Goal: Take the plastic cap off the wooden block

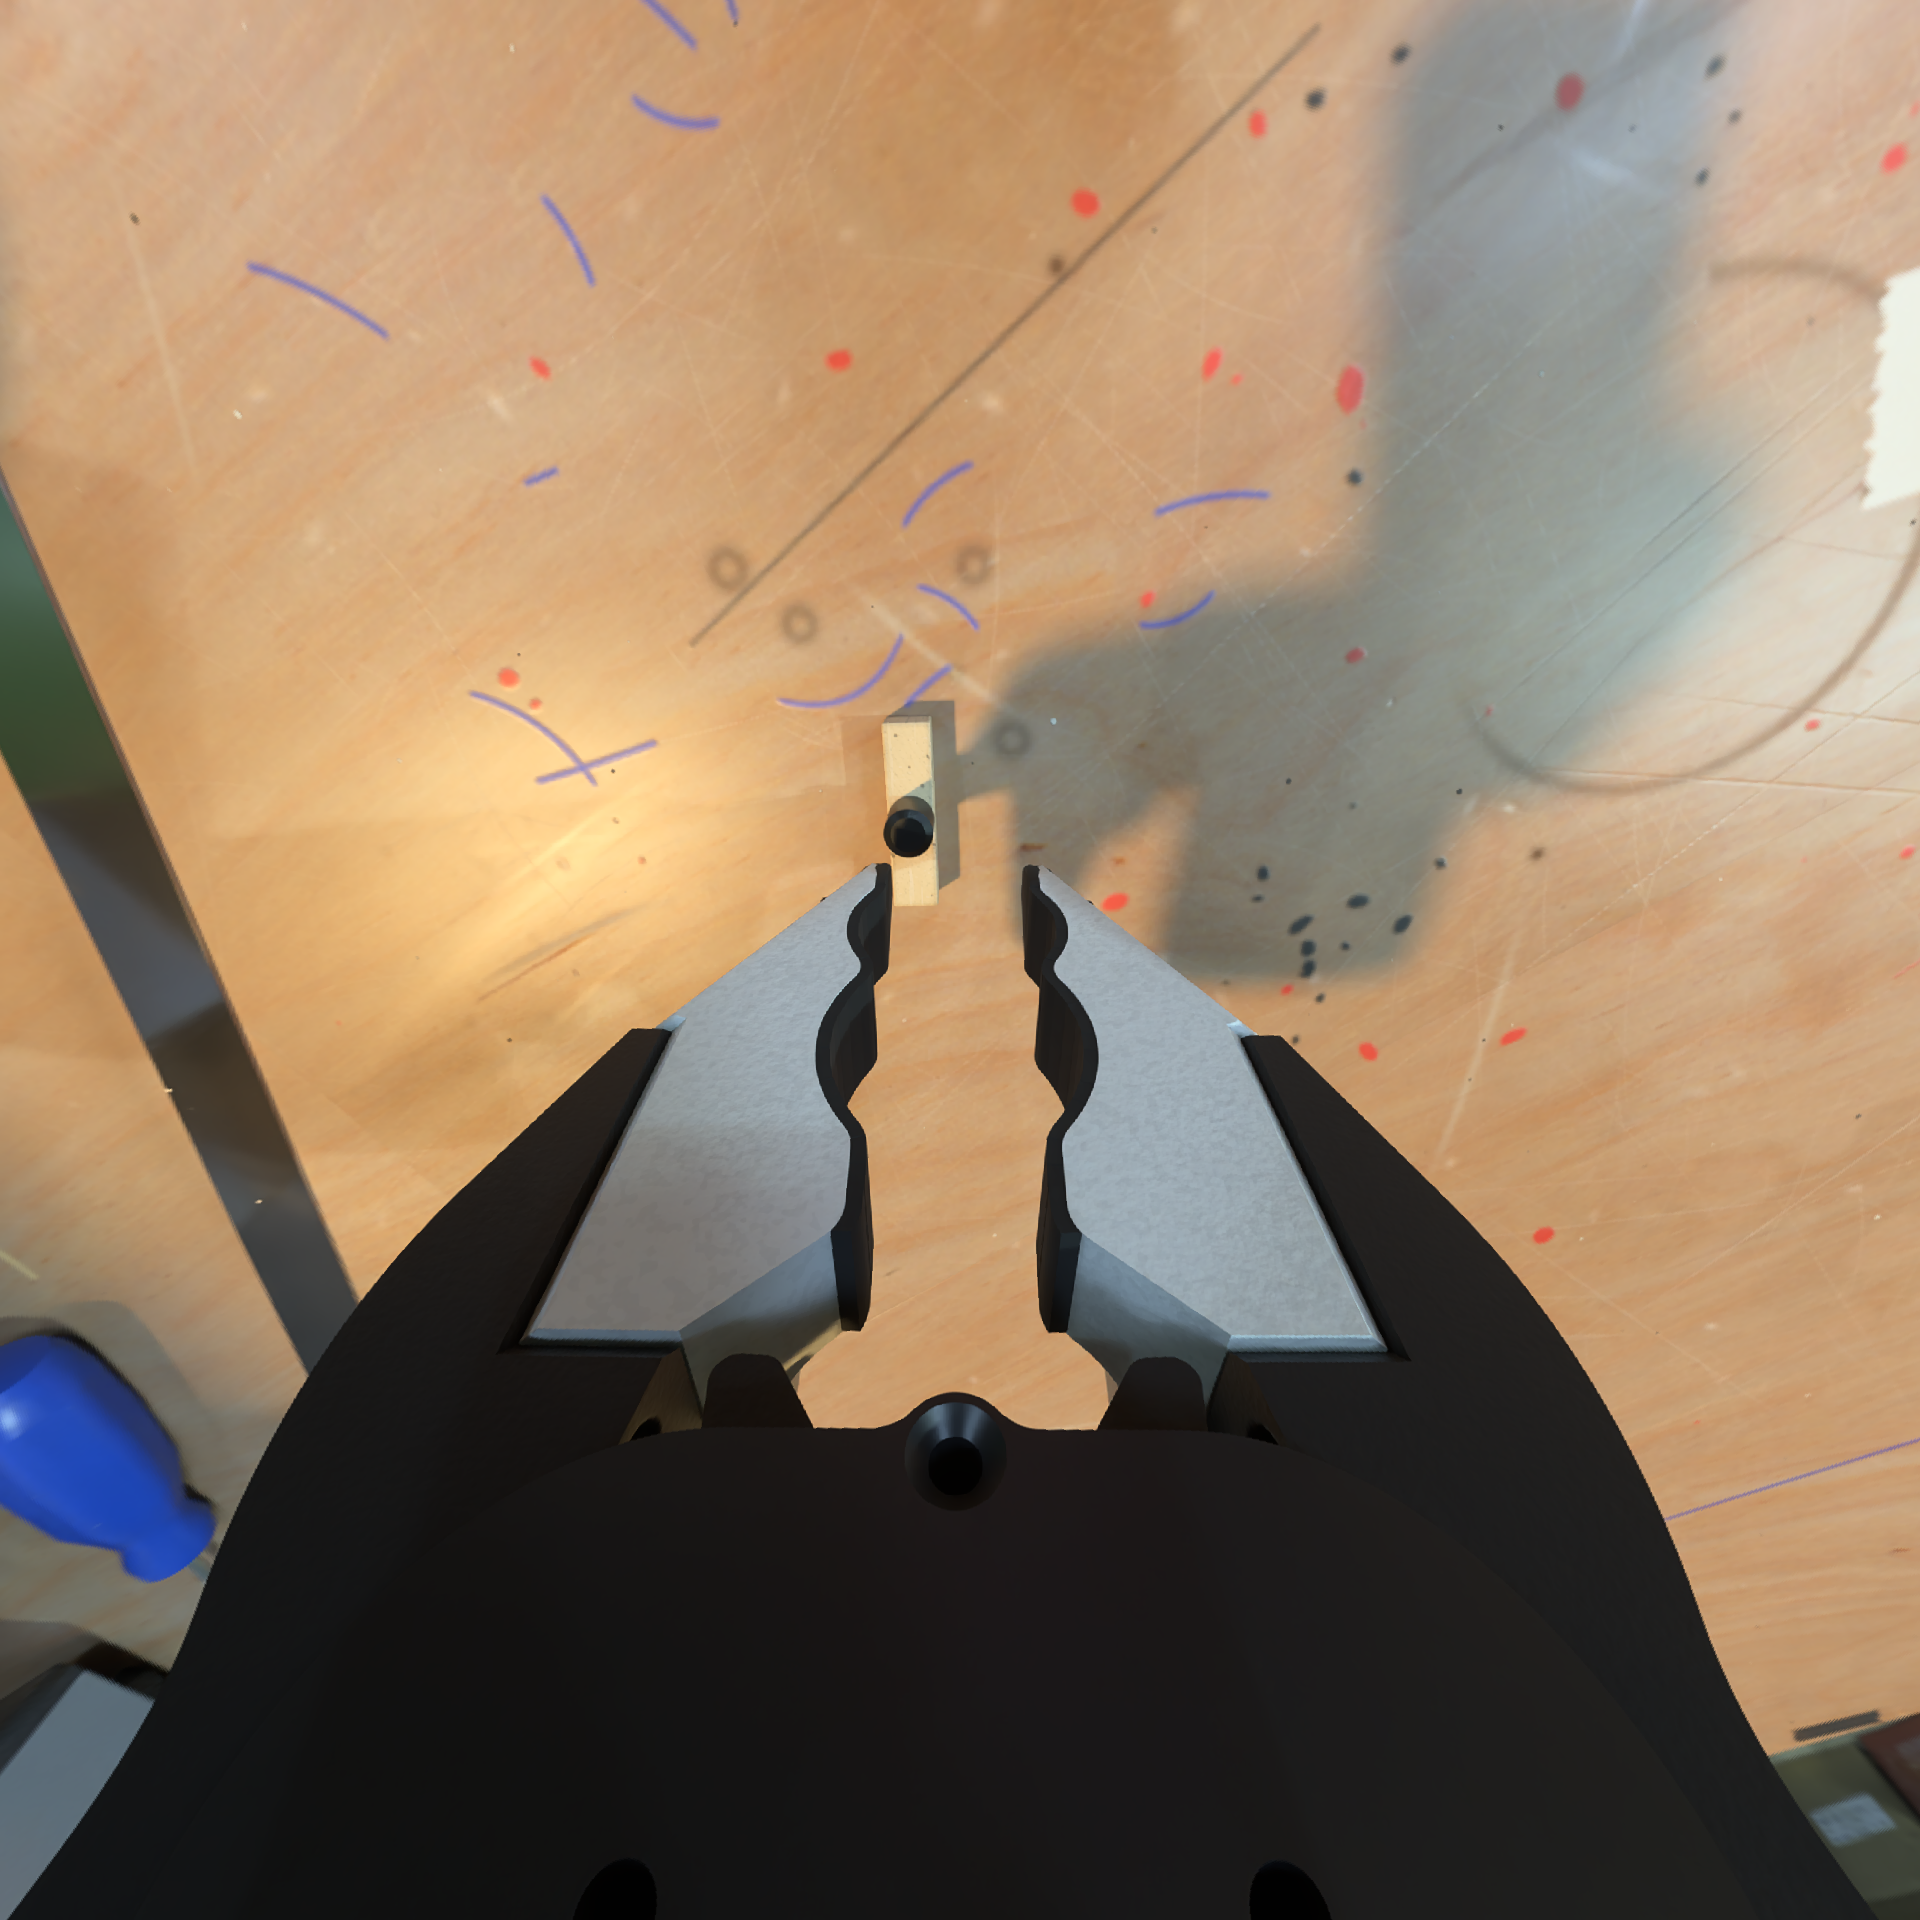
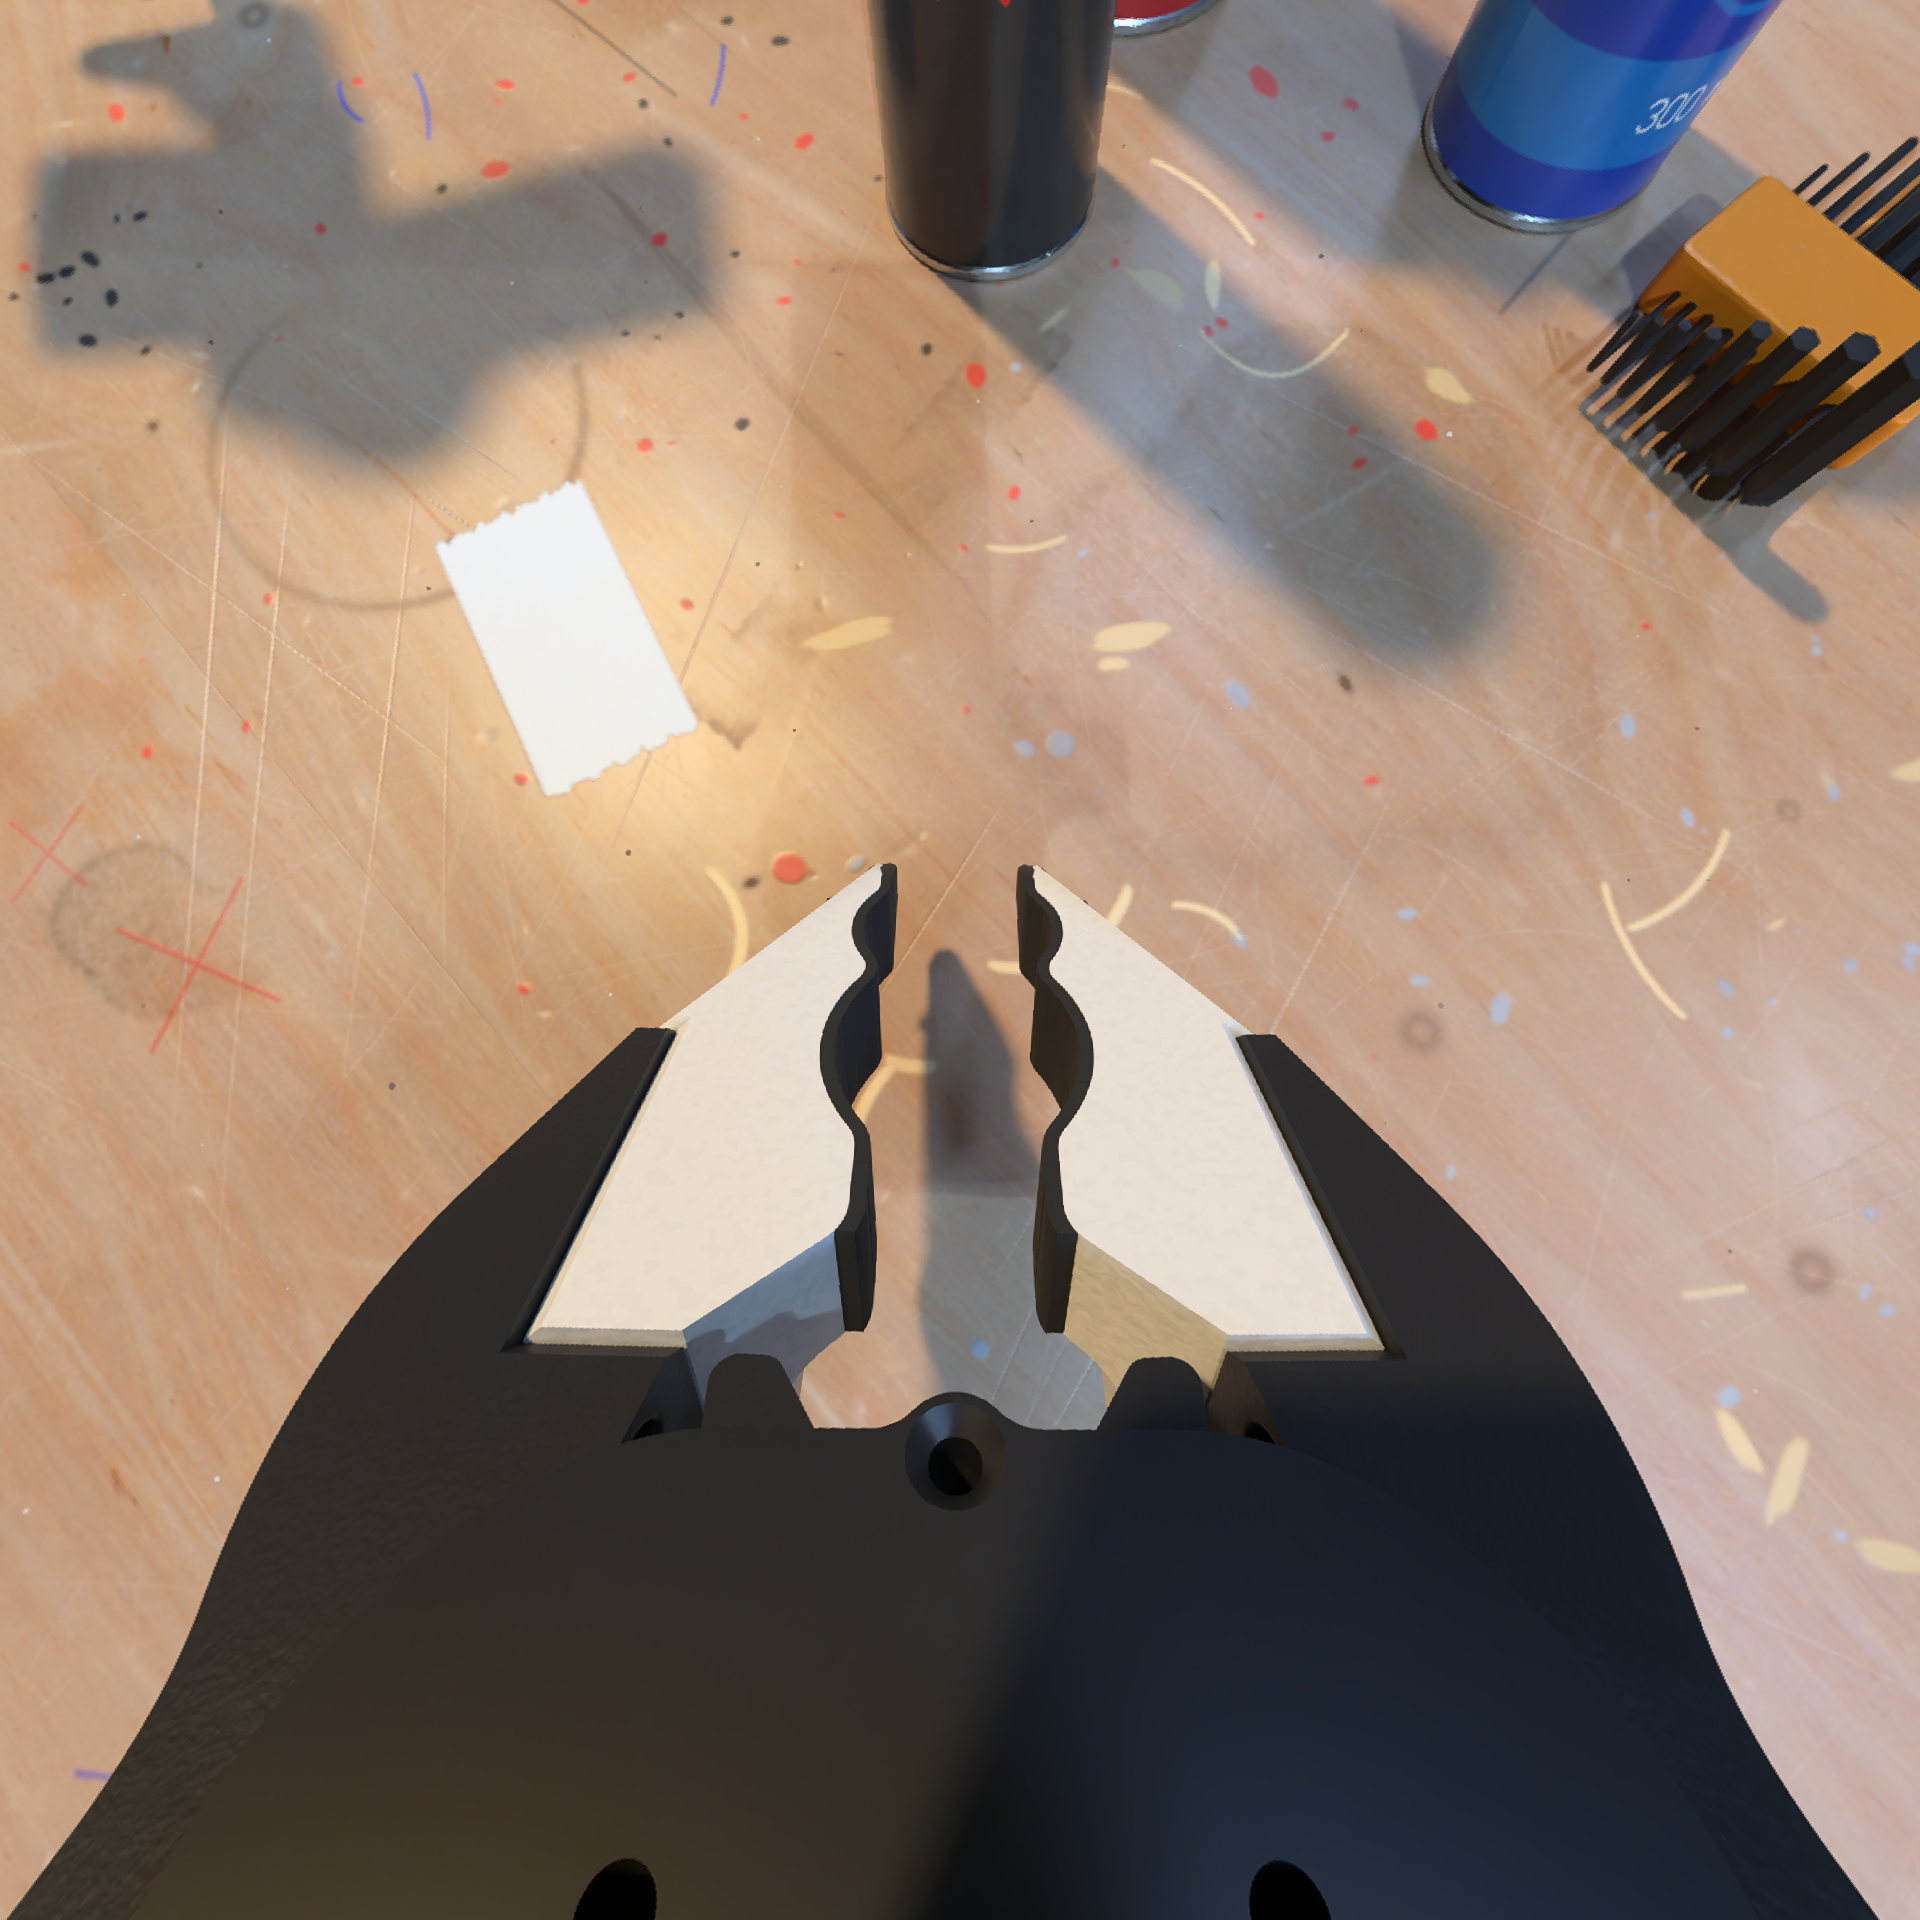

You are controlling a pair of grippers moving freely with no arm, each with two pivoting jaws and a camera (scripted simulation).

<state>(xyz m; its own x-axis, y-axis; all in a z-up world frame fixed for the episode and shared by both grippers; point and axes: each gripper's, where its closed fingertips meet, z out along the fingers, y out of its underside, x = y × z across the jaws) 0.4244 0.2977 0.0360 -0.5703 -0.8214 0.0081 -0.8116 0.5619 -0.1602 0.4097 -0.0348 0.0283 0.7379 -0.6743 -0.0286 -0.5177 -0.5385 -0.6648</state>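
Note:
In the left wrist view a small pale wooden block (image 1: pixel 910 764) lies on the paint-speckled wooden table, with a black plastic cap (image 1: pixel 907 828) on its near part. My left gripper (image 1: pixel 956 883) is open and empty, hovering above the table with its tips just short of the block, which sits slightly left of the gap. In the right wrist view my right gripper (image 2: pixel 956 883) is open and empty over bare table. Neither block nor cap shows in the right wrist view.
A white paper slip (image 2: pixel 566 636) lies ahead-left of the right gripper and shows at the left view's right edge (image 1: pixel 1893 395). A black can (image 2: pixel 987 135), a blue can (image 2: pixel 1579 104) and an orange holder of black bits (image 2: pixel 1787 343) stand beyond. A blue handle (image 1: pixel 88 1455) lies lower left by a metal table edge (image 1: pixel 177 997).

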